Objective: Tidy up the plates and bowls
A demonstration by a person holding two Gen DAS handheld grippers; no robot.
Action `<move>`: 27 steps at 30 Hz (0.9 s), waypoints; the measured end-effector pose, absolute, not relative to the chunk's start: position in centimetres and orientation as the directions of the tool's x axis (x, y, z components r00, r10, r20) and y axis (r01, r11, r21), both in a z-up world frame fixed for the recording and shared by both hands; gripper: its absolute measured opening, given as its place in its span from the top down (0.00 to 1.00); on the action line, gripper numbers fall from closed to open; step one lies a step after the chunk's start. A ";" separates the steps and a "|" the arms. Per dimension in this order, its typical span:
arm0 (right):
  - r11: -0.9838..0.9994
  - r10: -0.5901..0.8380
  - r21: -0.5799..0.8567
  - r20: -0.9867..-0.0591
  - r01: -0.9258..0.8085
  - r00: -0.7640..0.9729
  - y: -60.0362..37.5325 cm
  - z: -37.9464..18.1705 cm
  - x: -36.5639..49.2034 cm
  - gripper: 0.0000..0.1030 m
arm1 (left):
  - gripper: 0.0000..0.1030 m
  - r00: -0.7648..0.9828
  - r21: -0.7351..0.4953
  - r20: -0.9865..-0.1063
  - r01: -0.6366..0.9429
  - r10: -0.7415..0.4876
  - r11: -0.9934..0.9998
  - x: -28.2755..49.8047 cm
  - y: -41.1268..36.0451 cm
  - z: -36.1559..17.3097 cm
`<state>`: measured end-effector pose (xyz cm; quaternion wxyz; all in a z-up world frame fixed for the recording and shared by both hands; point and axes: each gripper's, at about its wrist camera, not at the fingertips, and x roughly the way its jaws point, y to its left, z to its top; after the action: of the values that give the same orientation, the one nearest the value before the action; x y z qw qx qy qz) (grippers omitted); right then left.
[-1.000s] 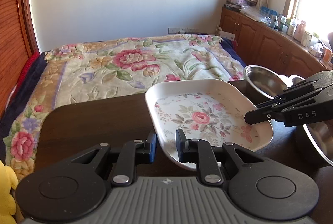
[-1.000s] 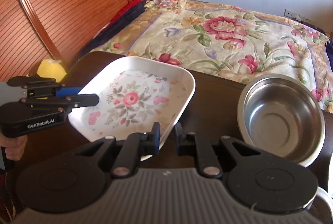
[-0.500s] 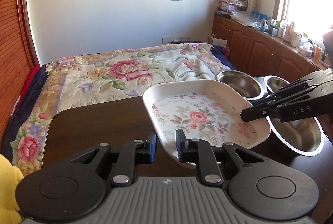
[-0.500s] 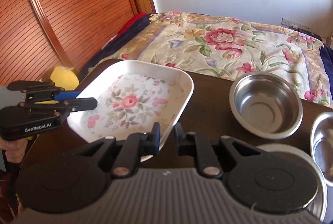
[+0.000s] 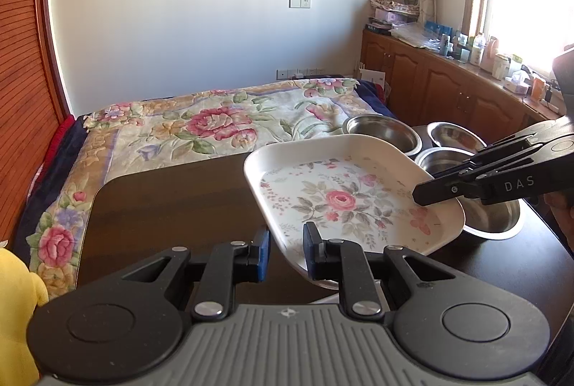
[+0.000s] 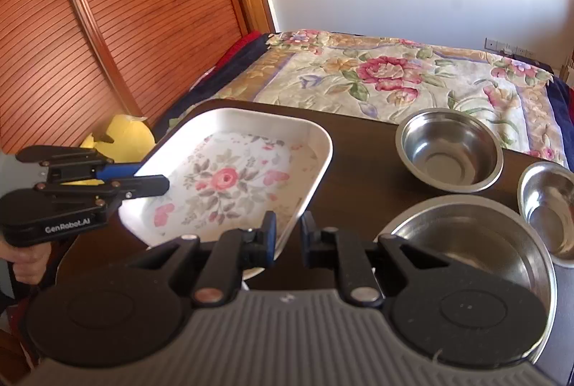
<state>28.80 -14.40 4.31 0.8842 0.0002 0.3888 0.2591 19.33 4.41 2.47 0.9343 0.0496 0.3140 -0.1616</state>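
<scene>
White floral plate is carried above the dark counter, left tongs clamped on its near-left rim and right tongs clamped on the opposite rim, long axis spanning between them. Three steel bowls sit on the counter to the plate's right, nearest the right hand. Versus a second ago, the plate has risen and pulled back, bringing more bowls into view.
</scene>
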 end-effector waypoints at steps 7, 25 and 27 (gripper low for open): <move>0.859 0.471 0.209 -0.682 -0.468 0.560 -14.5 4.0 26.5 0.85 | 0.79 0.746 -0.019 -0.608 0.328 -0.271 0.944 16.9 4.7 2.0; 0.817 0.545 0.252 -0.633 -0.519 0.550 -14.4 2.8 21.5 0.84 | 0.79 0.751 -0.042 -0.605 0.303 -0.266 0.952 11.3 6.1 0.1; 0.812 0.552 0.254 -0.630 -0.526 0.547 -14.4 2.8 21.3 0.84 | 0.79 0.745 -0.049 -0.611 0.303 -0.269 0.952 11.1 6.2 -0.3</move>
<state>21.27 -14.44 2.76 0.8794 0.0177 0.3641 0.3064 11.09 6.22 -0.34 0.9337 0.0265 0.3227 -0.1529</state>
